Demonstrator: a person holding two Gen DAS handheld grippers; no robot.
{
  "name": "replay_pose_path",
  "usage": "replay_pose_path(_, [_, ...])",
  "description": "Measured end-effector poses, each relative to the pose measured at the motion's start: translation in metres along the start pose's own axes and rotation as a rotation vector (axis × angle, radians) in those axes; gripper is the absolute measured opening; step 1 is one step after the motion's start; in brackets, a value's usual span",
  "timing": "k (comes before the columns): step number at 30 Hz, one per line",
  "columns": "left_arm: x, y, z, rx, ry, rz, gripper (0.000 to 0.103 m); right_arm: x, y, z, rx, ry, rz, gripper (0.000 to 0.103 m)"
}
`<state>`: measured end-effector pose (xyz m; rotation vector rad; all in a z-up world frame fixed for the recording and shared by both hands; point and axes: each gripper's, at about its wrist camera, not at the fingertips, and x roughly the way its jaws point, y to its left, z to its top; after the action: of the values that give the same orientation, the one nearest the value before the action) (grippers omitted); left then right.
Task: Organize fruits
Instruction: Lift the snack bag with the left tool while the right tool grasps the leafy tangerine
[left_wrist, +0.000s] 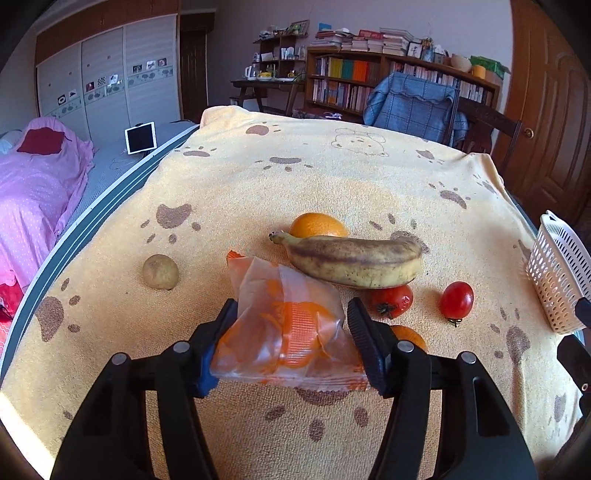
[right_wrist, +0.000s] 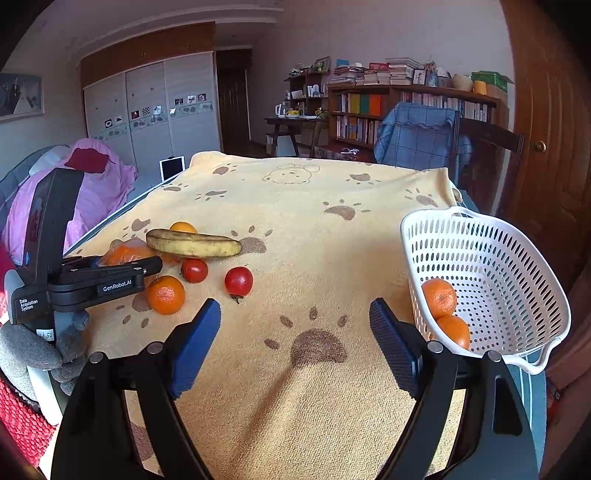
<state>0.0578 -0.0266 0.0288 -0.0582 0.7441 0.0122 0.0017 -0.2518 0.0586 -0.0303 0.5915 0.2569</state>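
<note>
An orange in a clear plastic bag (left_wrist: 288, 332) lies on the yellow paw-print towel (left_wrist: 332, 177). My left gripper (left_wrist: 291, 306) is shut on it, one pad pressing each side of the bag. Beyond it lie a spotted banana (left_wrist: 354, 260), an orange (left_wrist: 317, 225), two tomatoes (left_wrist: 393, 301) (left_wrist: 456, 299) and a brownish round fruit (left_wrist: 160, 271). Another orange (left_wrist: 408, 336) is half hidden behind the right finger. My right gripper (right_wrist: 295, 306) stands open over bare towel, beside a white basket (right_wrist: 517, 266) holding two oranges (right_wrist: 439, 295).
The basket stands at the table's right edge. A bed with a pink cover (left_wrist: 33, 192) lies left of the table. A chair draped in blue cloth (right_wrist: 417, 136) and a bookshelf (right_wrist: 406, 107) stand behind the far edge, with a wooden door (right_wrist: 546, 147) at right.
</note>
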Motion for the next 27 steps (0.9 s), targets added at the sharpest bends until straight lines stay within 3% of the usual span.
replay_pose_path(12, [-0.037,0.018,-0.027,0.027,-0.006,-0.011,0.056,0.003,0.01,-0.006,-0.036,0.017,0.037,0.084])
replay_pose_path(21, [-0.024,0.024,-0.032,-0.009,0.07,-0.016,0.063,0.001,0.016,-0.01,-0.05,0.023,0.067,0.084])
replay_pose_path(27, [-0.015,0.026,-0.035,-0.017,0.113,-0.01,0.059,0.003,0.017,-0.01,-0.058,0.028,0.072,0.084])
